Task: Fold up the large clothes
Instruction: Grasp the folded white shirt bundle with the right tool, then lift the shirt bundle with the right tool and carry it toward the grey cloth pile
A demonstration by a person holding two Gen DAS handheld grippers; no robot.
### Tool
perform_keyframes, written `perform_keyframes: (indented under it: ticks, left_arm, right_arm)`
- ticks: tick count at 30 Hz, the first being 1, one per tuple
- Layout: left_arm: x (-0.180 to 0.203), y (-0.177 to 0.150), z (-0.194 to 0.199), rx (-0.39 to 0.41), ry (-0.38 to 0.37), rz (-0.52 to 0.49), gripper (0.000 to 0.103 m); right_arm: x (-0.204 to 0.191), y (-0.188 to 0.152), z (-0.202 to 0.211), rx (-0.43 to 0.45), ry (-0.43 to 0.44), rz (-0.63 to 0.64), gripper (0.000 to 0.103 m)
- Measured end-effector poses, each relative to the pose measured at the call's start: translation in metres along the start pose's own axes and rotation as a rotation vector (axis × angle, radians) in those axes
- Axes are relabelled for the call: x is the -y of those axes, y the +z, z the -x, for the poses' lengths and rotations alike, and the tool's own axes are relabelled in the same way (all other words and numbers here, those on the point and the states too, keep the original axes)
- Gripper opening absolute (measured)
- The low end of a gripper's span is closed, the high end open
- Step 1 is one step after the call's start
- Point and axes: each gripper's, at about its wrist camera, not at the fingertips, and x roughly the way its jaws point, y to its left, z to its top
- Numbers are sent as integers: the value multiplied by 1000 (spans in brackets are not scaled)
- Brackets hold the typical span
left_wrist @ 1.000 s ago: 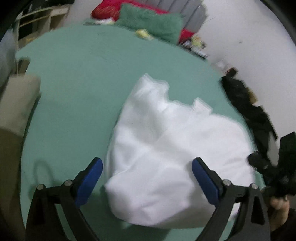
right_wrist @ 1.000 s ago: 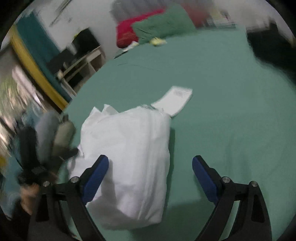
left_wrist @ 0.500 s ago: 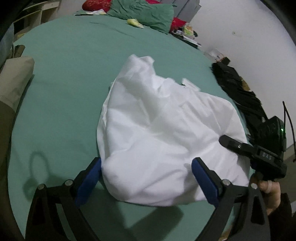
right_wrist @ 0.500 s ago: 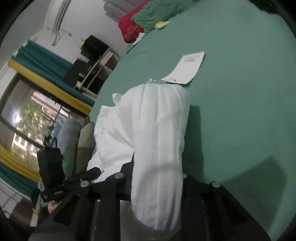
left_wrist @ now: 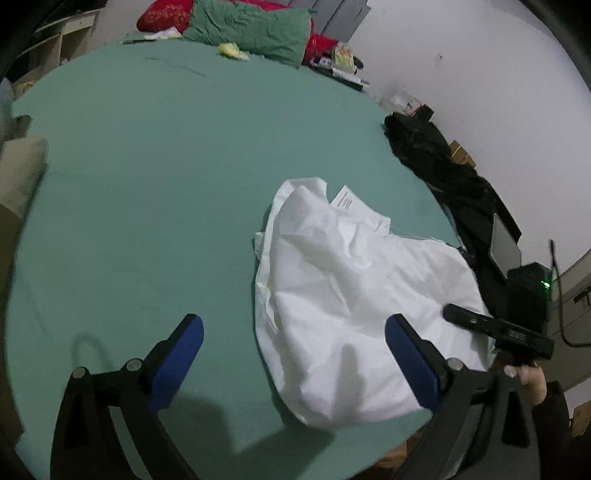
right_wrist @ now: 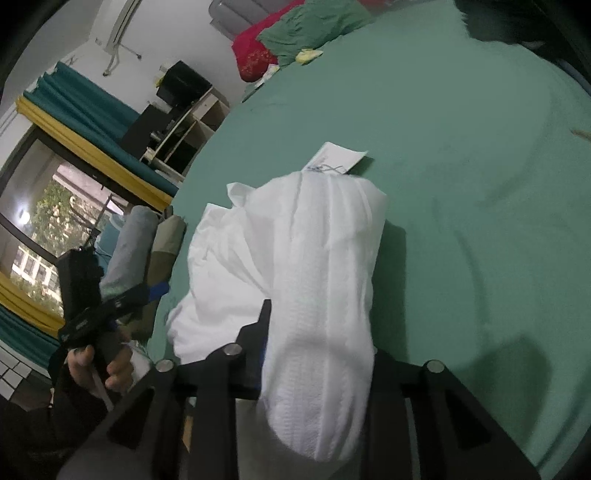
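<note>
A white garment (left_wrist: 351,295) lies bunched on the green bed sheet (left_wrist: 147,184), toward the near right part of the bed as the left wrist camera sees it. A paper tag (left_wrist: 345,201) pokes out at its far edge and rests flat on the sheet.

The left gripper (left_wrist: 293,345) hangs above the sheet with its blue-padded jaws spread wide. Its left pad is over bare sheet and its right pad is over the near edge of the white cloth; nothing is pinched between them.

The right gripper (right_wrist: 317,332) is clamped on a thick fold of the garment (right_wrist: 314,277). Its jaws have just been closing on the cloth and then easing open a little, and the fold still fills the gap between them, draping over the front of the tool. The blue pads are mostly buried under fabric, so how firmly they press is hard to judge, though the cloth looks lifted and gathered by them. From this camera the tag (right_wrist: 336,157) shows just past the top of the raised fold.

In the right wrist view a hand (right_wrist: 99,365) in a dark sleeve grips the handle of the other tool. Dark clothes (left_wrist: 436,166) lie along the right side of the bed, well apart from the pillows (left_wrist: 251,29) at the head
</note>
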Motion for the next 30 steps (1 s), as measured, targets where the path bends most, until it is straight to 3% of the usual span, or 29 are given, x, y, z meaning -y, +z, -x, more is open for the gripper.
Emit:
perform_keyframes:
  ticks: [2, 5, 6, 9, 13, 17, 22, 30]
  left_arm:
    - [-3, 7, -21, -14, 6, 30, 100]
    - [-10, 7, -40, -36, -61, 119, 101]
    - [-10, 7, -47, -51, -113, 151, 102]
    - [2, 6, -58, -70, -136, 116, 103]
    - [22, 7, -70, -156, -276, 73, 103]
    - [44, 2, -82, -186, -191, -30, 103]
    - [51, 12, -93, -176, -155, -5, 103]
    - [42, -12, -83, -129, -86, -43, 102]
  right_arm:
    - [8, 0, 5, 34, -1, -28, 51]
    - [13, 3, 15, 105, 1, -34, 61]
    - [14, 4, 19, 123, 7, -33, 61]
    - [19, 5, 20, 131, 26, -43, 61]
    - [24, 1, 3, 54, 2, -51, 61]
    - [13, 2, -16, 32, -4, -43, 61]
    - [14, -1, -13, 37, 12, -61, 61]
    - [13, -13, -21, 32, 22, -41, 61]
